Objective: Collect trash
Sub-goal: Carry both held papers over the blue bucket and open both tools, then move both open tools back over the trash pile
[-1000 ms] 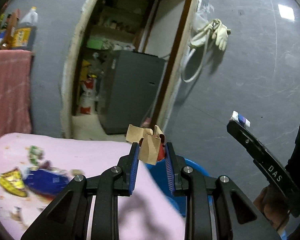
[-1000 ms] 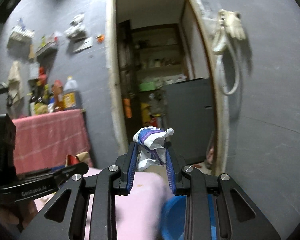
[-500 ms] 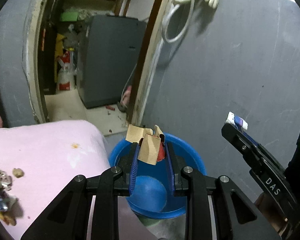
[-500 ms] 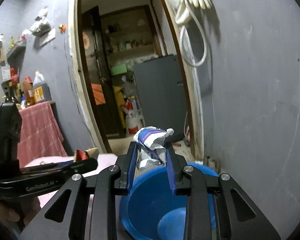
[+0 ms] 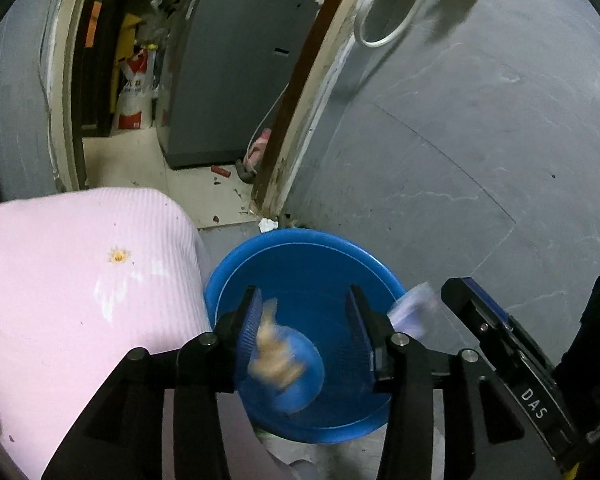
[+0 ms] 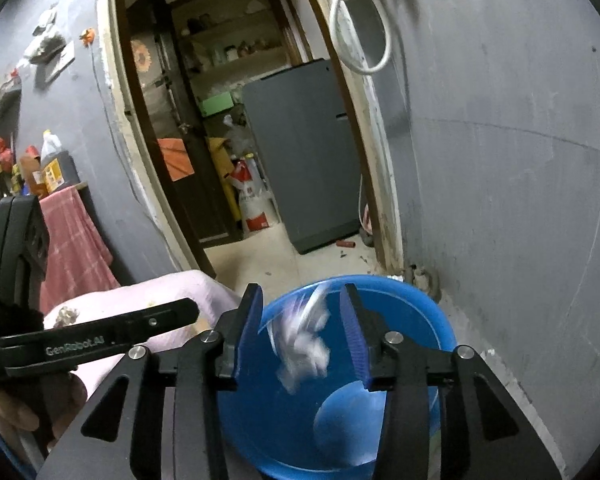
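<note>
1. Left wrist view: left gripper over the blue basin, jaws just spread apart, nothing gripped. Brown paper scrap, blurred, dropping free beside the left-hand pad, already above the basin floor. Right gripper at 3 o'clock, with a pale wrapper at its tip over the basin rim. On the pink cloth at 9 o'clock, small crumbs waiting.

2. Right wrist view: right gripper likewise just opened, pads clear of the white-and-purple wrapper, blurred, falling between them toward the basin. Left gripper at 9 o'clock.

3. Progress, judged: two pieces as good as binned; crumbs on the cloth left to gather, so not finished.
</note>
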{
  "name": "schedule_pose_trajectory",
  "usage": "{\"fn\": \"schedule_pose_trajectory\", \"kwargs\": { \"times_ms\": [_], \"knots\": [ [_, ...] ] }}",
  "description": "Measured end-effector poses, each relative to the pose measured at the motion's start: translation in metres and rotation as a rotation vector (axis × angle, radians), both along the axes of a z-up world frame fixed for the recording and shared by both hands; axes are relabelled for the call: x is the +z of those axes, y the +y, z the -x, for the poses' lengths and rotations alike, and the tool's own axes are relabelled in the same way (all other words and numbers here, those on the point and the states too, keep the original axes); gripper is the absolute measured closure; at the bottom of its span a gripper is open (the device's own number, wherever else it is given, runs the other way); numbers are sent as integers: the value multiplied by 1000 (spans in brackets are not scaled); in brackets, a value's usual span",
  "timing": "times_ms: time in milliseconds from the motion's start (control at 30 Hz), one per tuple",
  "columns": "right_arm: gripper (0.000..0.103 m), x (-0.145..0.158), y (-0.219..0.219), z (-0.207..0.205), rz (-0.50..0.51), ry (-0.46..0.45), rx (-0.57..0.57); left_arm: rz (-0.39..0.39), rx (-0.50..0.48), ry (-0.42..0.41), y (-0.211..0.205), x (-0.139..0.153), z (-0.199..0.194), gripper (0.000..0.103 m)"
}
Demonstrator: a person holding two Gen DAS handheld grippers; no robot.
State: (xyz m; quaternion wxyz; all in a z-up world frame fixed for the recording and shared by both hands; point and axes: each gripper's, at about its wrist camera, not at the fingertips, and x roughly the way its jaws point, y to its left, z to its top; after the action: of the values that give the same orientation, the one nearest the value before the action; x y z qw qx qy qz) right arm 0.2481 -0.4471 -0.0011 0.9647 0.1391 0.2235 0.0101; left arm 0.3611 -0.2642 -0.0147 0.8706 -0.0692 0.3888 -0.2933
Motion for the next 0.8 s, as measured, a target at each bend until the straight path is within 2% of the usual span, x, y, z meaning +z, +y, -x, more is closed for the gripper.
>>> {"fn": "schedule_pose_trajectory", "kwargs": {
  "times_ms": [100,167,267,400,467,567,600,633,800],
  "knots": [
    [57,0,-3,0,-10,4,-14,18,16,0,5,5,2,54],
    [55,3,-4,3,-12,-8,-21,25,28,-21,8,12,6,51],
    [49,9,-3,8,-4,-35,-29,31,56,-66,17,24,15,42],
    [26,21,1,14,10,-86,-27,44,106,-132,34,41,26,30],
    [23,31,6,19,23,-130,-22,48,138,-168,45,50,32,24],
    [12,43,14,28,50,-193,-18,54,208,-255,66,63,45,5],
    [5,47,16,31,56,-211,-16,54,231,-281,70,67,49,3],
    [0,50,19,33,60,-229,-12,57,254,-311,75,70,56,2],
    [0,68,37,41,68,-305,18,35,325,-395,107,86,78,2]
  ]
}}
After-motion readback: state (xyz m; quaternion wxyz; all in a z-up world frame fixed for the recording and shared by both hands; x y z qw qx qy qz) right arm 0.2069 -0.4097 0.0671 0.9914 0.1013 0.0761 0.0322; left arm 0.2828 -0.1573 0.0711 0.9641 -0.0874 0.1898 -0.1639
